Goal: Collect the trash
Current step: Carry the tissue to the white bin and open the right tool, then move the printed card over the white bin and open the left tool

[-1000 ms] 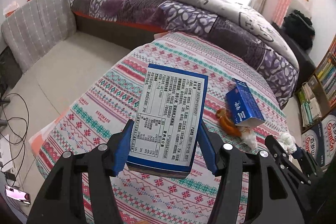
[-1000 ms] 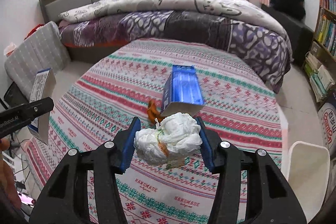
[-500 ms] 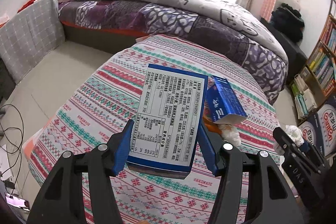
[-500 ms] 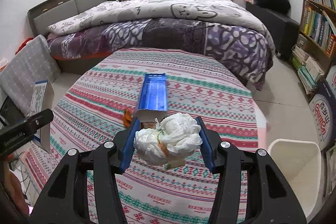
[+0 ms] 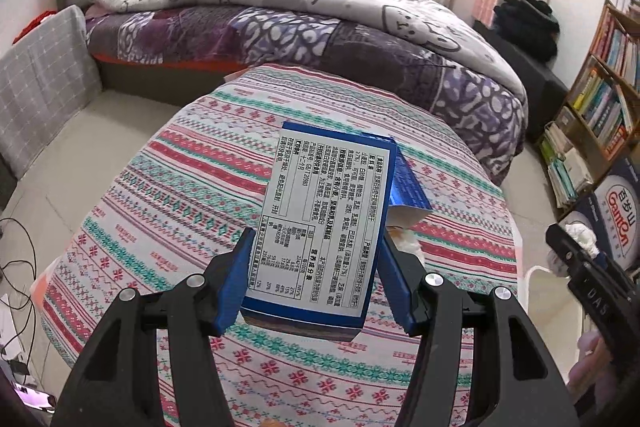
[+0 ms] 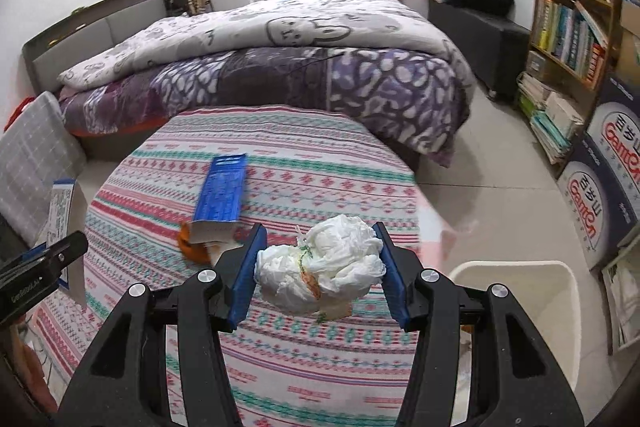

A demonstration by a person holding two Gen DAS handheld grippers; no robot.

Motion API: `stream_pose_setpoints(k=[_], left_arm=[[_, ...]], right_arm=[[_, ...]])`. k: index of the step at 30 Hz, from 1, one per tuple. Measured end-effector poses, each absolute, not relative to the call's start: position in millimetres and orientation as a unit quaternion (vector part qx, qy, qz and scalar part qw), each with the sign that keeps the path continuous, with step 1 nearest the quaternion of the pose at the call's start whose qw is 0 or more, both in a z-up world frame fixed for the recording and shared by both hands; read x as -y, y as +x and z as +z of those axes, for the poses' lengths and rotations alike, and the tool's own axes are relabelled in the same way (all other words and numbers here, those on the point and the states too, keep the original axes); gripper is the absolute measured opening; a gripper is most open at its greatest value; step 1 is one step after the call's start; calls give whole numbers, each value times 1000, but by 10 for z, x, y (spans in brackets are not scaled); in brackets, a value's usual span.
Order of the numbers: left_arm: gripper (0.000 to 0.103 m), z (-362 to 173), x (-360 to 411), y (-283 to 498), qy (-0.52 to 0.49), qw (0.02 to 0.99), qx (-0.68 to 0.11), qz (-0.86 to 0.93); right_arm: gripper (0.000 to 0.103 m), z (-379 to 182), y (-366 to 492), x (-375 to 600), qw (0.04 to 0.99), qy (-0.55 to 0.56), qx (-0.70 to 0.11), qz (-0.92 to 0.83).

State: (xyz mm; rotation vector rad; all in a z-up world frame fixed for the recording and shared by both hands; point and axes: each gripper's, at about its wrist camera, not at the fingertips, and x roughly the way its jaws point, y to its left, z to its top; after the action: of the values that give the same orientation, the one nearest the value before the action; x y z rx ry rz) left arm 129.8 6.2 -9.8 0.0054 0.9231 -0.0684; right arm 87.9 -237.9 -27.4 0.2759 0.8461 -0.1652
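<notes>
My left gripper (image 5: 316, 275) is shut on a blue carton with a white printed label (image 5: 324, 219) and holds it above the round table. My right gripper (image 6: 320, 275) is shut on a crumpled white wad of tissue (image 6: 320, 275), raised over the table's right side near a white bin (image 6: 520, 307). A second blue carton (image 6: 222, 193) lies on the tablecloth beside an orange scrap (image 6: 192, 247). The right gripper also shows at the right edge of the left wrist view (image 5: 592, 291).
The round table has a striped patterned cloth (image 6: 320, 155). A bed with a purple quilt (image 6: 300, 67) stands behind it. A bookshelf (image 6: 572, 7) and stacked boxes (image 6: 604, 179) line the right wall. Cables (image 5: 16, 267) lie on the floor at the left.
Both grippers have swung to the right with their loads. The white bin has come further into the right wrist view, and its rim now shows in the left wrist view.
</notes>
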Motion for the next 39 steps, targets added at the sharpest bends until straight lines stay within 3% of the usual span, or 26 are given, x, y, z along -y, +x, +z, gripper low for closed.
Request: stream_pose_setpoints(k=[25, 28, 30, 39], left_arm=[[58, -279, 693, 1191, 49, 887, -449, -91], [58, -282, 802, 1166, 52, 886, -448, -103], [58, -278, 873, 1145, 53, 886, -446, -116], [58, -347, 1331, 972, 58, 870, -450, -194]], right_arm=[[52, -573, 279, 3980, 826, 237, -445, -253], [61, -625, 209, 4094, 815, 239, -453, -270], [75, -646, 157, 4153, 810, 245, -453, -281], [91, -513, 67, 4251, 820, 251, -428, -285]])
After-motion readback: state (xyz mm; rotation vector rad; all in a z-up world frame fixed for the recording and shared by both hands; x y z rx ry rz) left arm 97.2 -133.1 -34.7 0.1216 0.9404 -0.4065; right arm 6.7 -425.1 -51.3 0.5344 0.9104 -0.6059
